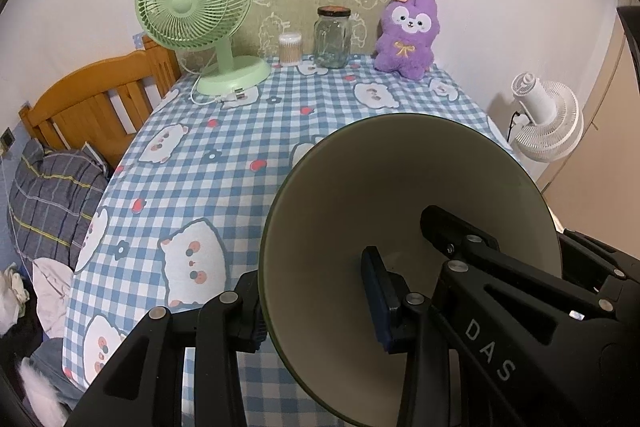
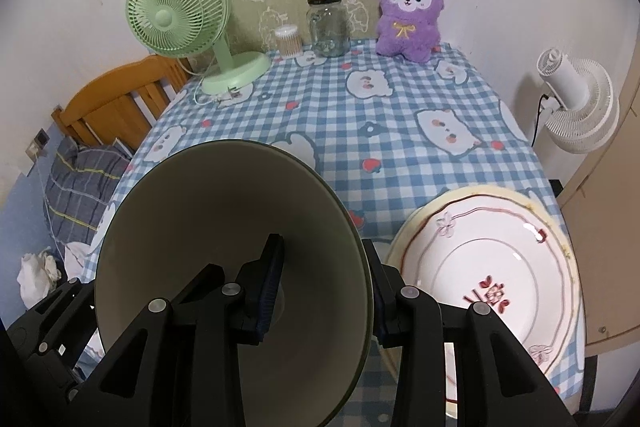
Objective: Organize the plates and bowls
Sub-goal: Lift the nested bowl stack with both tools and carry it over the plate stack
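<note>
While both claws grip it: I hold one green bowl (image 1: 400, 227) above the checked tablecloth (image 1: 224, 155), tilted so its pale inside faces the cameras.
Left gripper (image 1: 316, 311): clamped on the bowl's rim, one pad inside the bowl, the other outside it.
Right gripper (image 2: 324, 291): clamped on the opposite rim the same way.
Plates (image 2: 492, 267): a short stack, a white plate with red trim on top, lying on the cloth just right of the bowl.
Beyond the bowl: green fan (image 1: 192, 7), glass jar (image 1: 334, 37) and purple plush toy (image 1: 408, 35), well apart along the wall.
Step in hand: I judge I am carrying the bowl, off the table, toward its place.
Next move: I would level the bowl, bring it over the plates or the bare cloth beside them, lower it evenly, then let go with both claws together.
</note>
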Action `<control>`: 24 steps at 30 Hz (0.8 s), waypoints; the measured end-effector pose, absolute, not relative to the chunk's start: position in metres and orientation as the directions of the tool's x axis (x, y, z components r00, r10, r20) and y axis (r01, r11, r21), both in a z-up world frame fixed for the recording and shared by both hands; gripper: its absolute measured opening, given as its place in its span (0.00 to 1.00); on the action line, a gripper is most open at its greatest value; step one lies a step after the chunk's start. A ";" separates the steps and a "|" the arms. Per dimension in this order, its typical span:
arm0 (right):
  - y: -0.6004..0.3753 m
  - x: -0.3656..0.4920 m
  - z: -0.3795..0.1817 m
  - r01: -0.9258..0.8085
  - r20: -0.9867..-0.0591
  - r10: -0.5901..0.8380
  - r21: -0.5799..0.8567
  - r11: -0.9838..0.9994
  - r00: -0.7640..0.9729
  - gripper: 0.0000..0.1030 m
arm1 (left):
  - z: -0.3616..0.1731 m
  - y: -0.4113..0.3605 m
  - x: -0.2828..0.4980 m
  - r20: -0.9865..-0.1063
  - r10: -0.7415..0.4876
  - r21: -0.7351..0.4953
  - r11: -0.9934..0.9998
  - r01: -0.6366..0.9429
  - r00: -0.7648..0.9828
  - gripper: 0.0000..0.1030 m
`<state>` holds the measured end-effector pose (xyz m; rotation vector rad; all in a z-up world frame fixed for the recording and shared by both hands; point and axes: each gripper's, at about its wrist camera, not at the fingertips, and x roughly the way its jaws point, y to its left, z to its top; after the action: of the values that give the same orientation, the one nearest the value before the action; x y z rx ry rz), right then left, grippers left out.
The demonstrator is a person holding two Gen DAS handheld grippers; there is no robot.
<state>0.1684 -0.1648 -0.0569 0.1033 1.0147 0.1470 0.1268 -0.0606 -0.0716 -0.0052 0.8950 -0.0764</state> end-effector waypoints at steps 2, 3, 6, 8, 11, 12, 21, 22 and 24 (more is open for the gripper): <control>-0.170 0.168 -0.052 -0.073 -0.834 0.165 0.149 0.986 0.526 0.41 | -0.069 -0.064 0.125 -0.775 -0.073 -0.040 0.997 0.066 0.628 0.38; -0.171 0.167 -0.050 -0.072 -0.833 0.162 0.146 0.987 0.529 0.41 | -0.067 -0.067 0.125 -0.772 -0.076 -0.041 0.997 0.069 0.631 0.38; -0.180 0.164 -0.045 -0.058 -0.829 0.149 0.140 0.988 0.539 0.41 | -0.063 -0.075 0.123 -0.766 -0.087 -0.044 0.996 0.083 0.636 0.38; -0.186 0.163 -0.041 -0.049 -0.826 0.142 0.138 0.989 0.546 0.41 | -0.060 -0.080 0.122 -0.761 -0.096 -0.045 0.994 0.095 0.641 0.37; -0.195 0.159 -0.036 -0.031 -0.819 0.126 0.131 0.991 0.559 0.41 | -0.055 -0.089 0.121 -0.752 -0.111 -0.049 0.992 0.113 0.649 0.37; -0.198 0.157 -0.034 -0.024 -0.817 0.120 0.129 0.991 0.564 0.41 | -0.054 -0.092 0.120 -0.750 -0.115 -0.051 0.992 0.117 0.652 0.37; -0.221 0.151 -0.032 0.003 -0.811 0.107 0.132 0.991 0.576 0.41 | -0.050 -0.115 0.115 -0.742 -0.126 -0.040 0.989 0.144 0.658 0.37; -0.225 0.150 -0.031 0.008 -0.809 0.104 0.133 0.991 0.578 0.41 | -0.050 -0.118 0.115 -0.742 -0.129 -0.040 0.988 0.149 0.658 0.37; -0.231 0.149 -0.031 0.020 -0.808 0.096 0.132 0.991 0.581 0.41 | -0.050 -0.125 0.115 -0.741 -0.136 -0.039 0.986 0.160 0.658 0.37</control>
<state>0.1486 -0.2309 -0.0307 0.1315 0.9504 0.0443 0.1155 -0.1247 -0.0497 0.0304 0.8363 -0.1678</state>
